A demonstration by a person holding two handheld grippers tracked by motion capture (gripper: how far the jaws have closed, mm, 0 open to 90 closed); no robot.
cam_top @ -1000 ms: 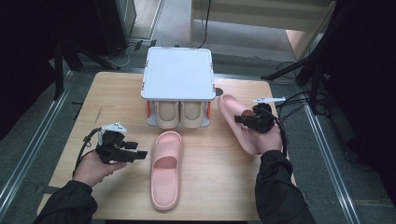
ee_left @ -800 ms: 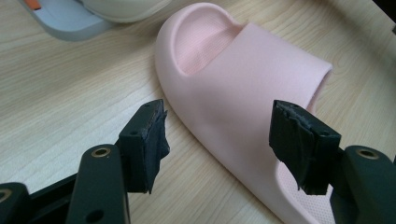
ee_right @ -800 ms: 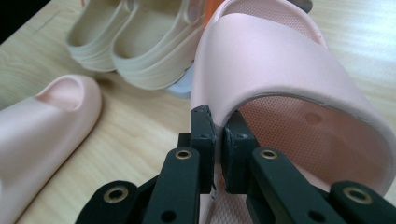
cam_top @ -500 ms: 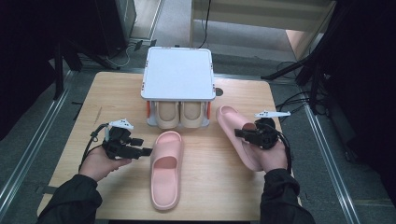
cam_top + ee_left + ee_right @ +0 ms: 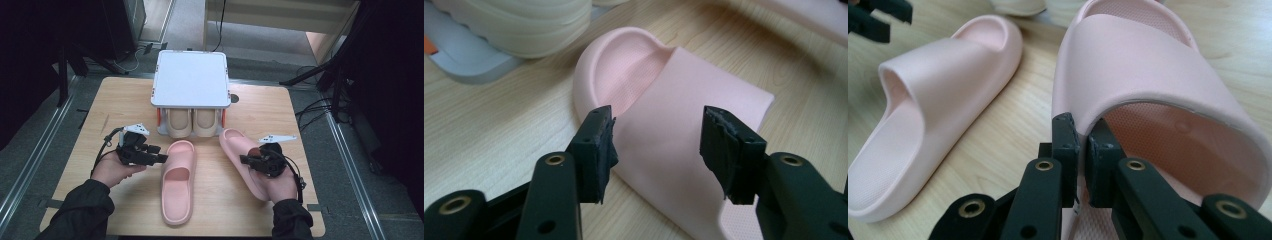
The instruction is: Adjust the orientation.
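Two pink slippers lie on the wooden table. The left slipper lies flat, toe toward the rack. My left gripper is open at its left side, jaws either side of the strap's edge, not touching. The right slipper lies at an angle. My right gripper is shut on the rim of its strap, one jaw inside the opening. The right gripper view also shows the left slipper and the left gripper farther off.
A white-topped rack stands at the back middle of the table, with a cream pair of slippers tucked under it. Bare wood lies left of the left hand and along the front edge. Dark floor and cables surround the table.
My right gripper has drawn the right slipper nearer to the person and a little left. My left gripper has moved right, up to the left slipper.
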